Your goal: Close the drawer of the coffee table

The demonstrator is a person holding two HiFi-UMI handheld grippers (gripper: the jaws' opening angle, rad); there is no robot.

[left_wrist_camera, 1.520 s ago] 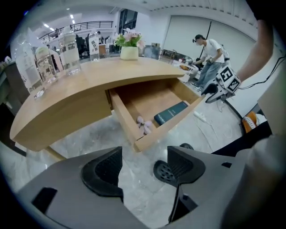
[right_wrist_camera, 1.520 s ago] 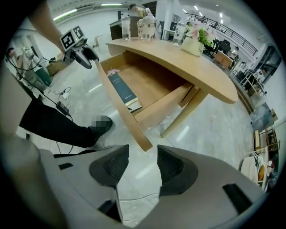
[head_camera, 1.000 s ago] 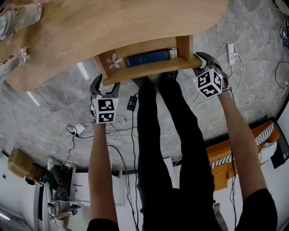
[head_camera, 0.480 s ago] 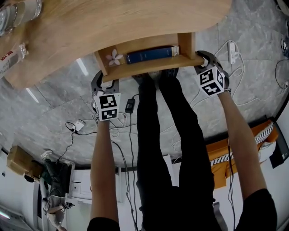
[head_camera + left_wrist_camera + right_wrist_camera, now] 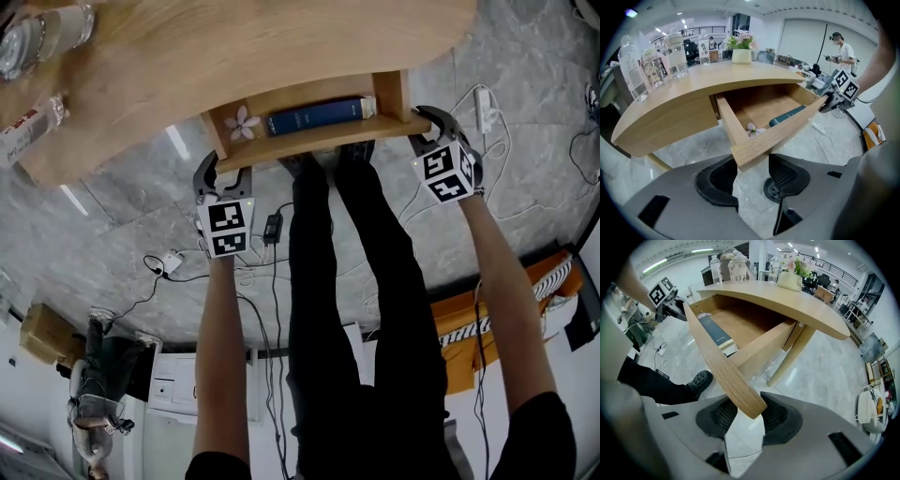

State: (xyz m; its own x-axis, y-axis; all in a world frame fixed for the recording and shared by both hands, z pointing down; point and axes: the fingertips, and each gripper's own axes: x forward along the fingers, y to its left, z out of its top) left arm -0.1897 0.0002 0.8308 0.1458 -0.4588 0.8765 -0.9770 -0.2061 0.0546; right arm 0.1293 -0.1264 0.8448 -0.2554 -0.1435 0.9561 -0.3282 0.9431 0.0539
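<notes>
The coffee table point(image 5: 234, 47) has its wooden drawer point(image 5: 319, 141) pulled out, with a blue book point(image 5: 314, 117) and a pale flower point(image 5: 243, 123) lying inside. My left gripper point(image 5: 223, 173) is at the left end of the drawer front point(image 5: 787, 129). Its jaws have just been closing, and that corner now sits pinched between them point(image 5: 752, 168). My right gripper point(image 5: 427, 122) is at the right end. Its jaws have also just been closing, and the pads point(image 5: 776, 416) press on the end of the drawer front point(image 5: 717, 366).
Water bottles point(image 5: 47, 33) and a flower pot point(image 5: 741, 55) stand on the table top. The person's dark-trousered legs point(image 5: 356, 281) stand right in front of the drawer. Cables and a charger point(image 5: 272, 225) lie on the grey floor. Another person point(image 5: 841, 47) stands far behind.
Both pairs of jaws have narrowed onto the ends of the drawer front. The left gripper has risen a little. The drawer stands about as far out as before.
</notes>
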